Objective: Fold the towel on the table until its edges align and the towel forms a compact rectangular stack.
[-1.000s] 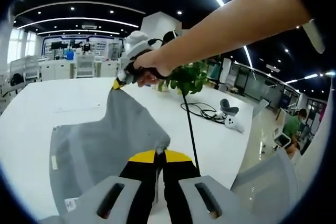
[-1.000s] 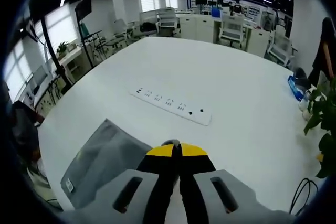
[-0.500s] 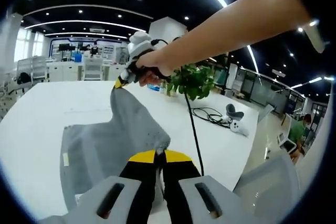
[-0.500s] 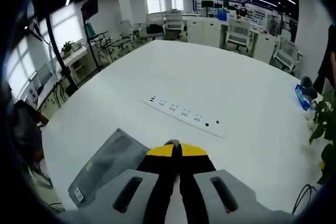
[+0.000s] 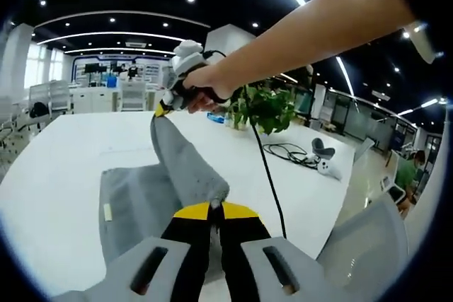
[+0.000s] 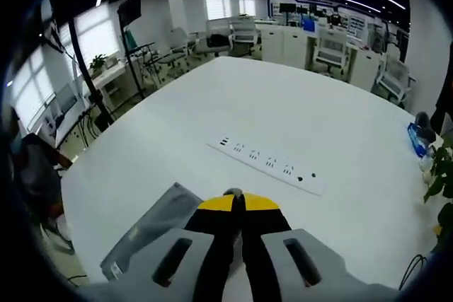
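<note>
A person's bare arm reaches out, its hand holding the right gripper up. Both the right gripper and the left gripper pinch one soft grey towel, lifted off the white table. One long white power strip lies on the table.

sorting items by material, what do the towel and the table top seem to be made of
Towel: soft woven or knitted grey cloth, matte; it drapes and creases where both tools lift it, and carries a small sewn label. Table: smooth white hard surface, perhaps laminate, with a faint sheen; the exact material cannot be told.
</note>
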The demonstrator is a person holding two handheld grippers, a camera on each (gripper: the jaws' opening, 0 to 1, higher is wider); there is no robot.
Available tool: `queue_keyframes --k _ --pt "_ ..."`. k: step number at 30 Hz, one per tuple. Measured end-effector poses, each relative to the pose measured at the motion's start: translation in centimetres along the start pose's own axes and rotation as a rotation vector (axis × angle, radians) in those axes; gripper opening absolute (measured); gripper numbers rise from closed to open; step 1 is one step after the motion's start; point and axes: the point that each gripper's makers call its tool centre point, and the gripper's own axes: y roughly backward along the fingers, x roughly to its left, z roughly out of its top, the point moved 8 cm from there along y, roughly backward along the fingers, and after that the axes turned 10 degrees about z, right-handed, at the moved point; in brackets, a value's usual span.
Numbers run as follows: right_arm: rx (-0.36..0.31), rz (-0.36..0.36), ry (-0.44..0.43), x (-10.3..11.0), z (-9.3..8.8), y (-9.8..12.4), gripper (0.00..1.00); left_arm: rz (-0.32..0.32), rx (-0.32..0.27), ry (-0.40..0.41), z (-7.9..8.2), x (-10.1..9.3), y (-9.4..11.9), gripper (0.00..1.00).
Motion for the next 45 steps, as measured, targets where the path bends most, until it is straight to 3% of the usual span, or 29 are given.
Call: queue_keyframes --k 10,21,25,34,45 --pt "0.004 0.022 0.013 2.1 0.4 -1.6 0.0 0.048 0.017 -0.006 -1.4 1.7 0.9 0.03" --pt "0.016 0.038 0.065 4.0 -0.3 -4.0 0.0 0.09 0.107 -0.043 -4.0 3.5 1.1 0.04" --pt "0.006 0.03 0.056 4.3 -0.5 -4.7 0.0 0.127 0.113 -0.032 -4.2 4.4 1.5 0.04" --pt "0.017 0.051 0.097 5.8 -0.9 -6.8 0.0 0.169 0.143 -0.104 -5.9 5.6 2.0 0.04" --pt "0.023 0.027 0.136 6.6 -1.3 -8.7 0.0 0.199 0.196 -0.073 -6.8 6.9 2.1 0.04"
